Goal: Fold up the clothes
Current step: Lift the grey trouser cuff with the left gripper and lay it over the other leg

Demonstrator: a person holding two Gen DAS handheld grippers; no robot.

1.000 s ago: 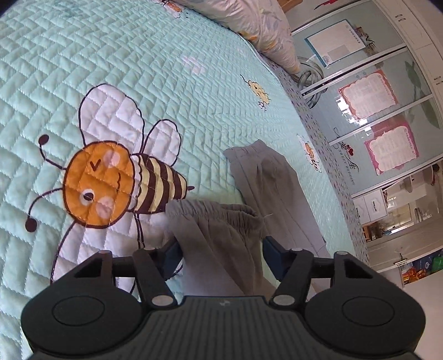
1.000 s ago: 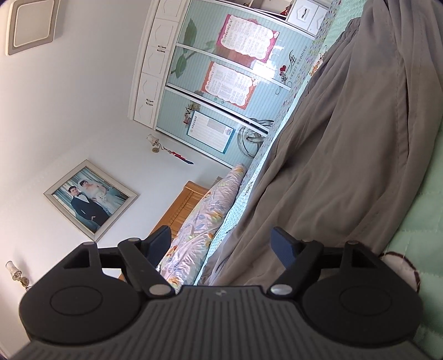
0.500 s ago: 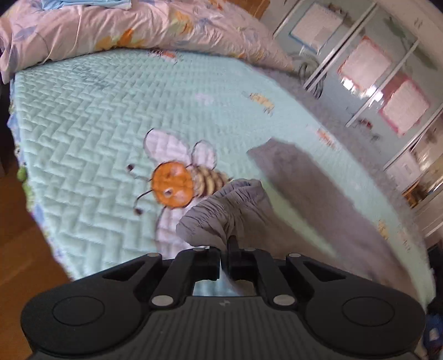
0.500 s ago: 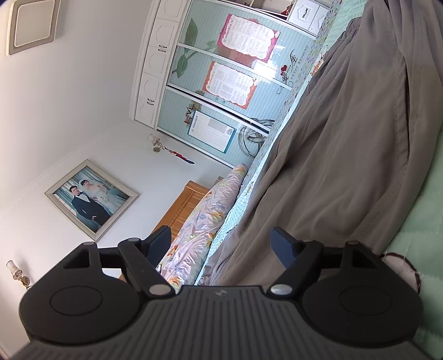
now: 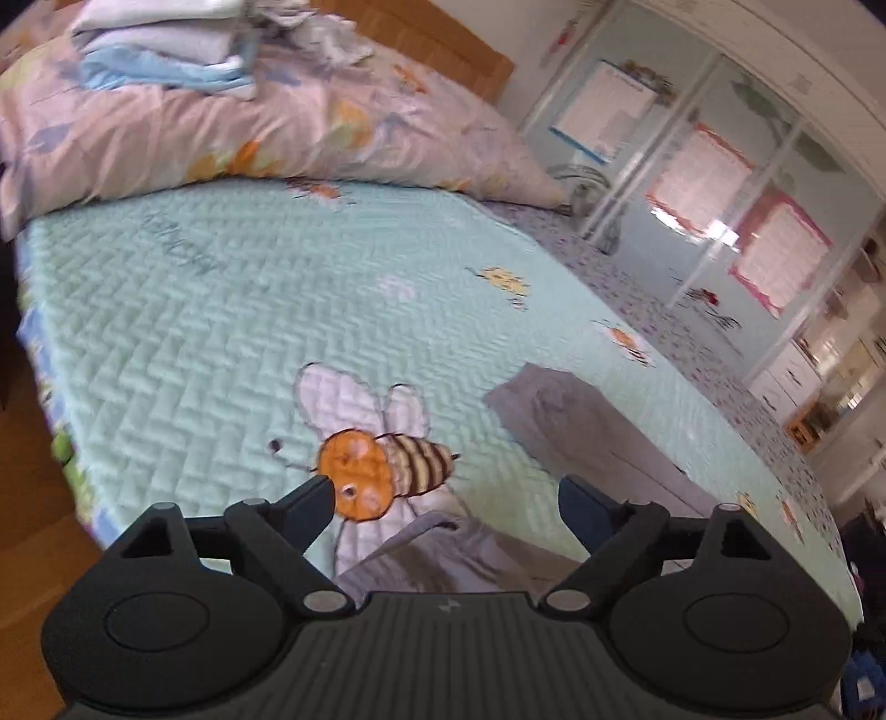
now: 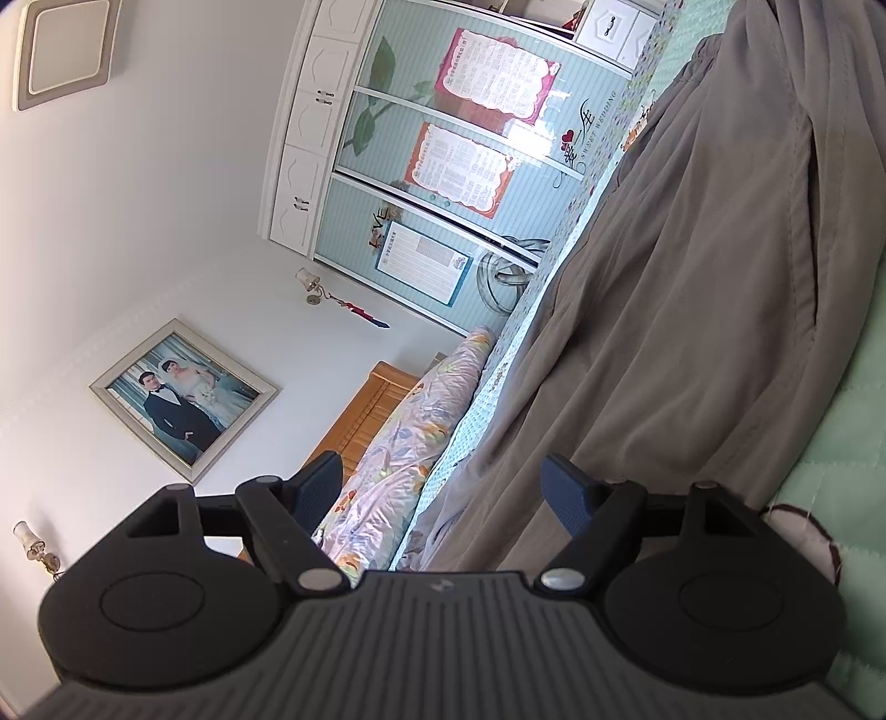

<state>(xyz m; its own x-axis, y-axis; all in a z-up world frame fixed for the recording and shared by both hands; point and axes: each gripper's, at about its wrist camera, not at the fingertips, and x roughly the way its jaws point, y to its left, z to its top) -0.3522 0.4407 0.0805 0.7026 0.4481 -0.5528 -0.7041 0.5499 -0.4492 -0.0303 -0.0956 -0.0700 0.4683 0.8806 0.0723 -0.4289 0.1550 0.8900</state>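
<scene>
Up and away goes the left gripper [image 5: 446, 498], jaws opening with nothing between them now, the grey trousers [image 5: 598, 443] dropped back onto the mint bee quilt [image 5: 221, 310]. Right gripper [image 6: 443, 487] stays put, jaws spread wide beside the trousers [image 6: 692, 288], empty. Floral pillow [image 5: 266, 122] and folded stack [image 5: 166, 50] sit beyond; wardrobe [image 6: 432, 166] behind.

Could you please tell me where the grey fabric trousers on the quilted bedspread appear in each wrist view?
Left wrist view: grey fabric trousers lie lower right, running under the gripper body.
Right wrist view: they fill the right half, draped diagonally.
Shared landmark: the floral pillow by the wooden headboard.
</scene>
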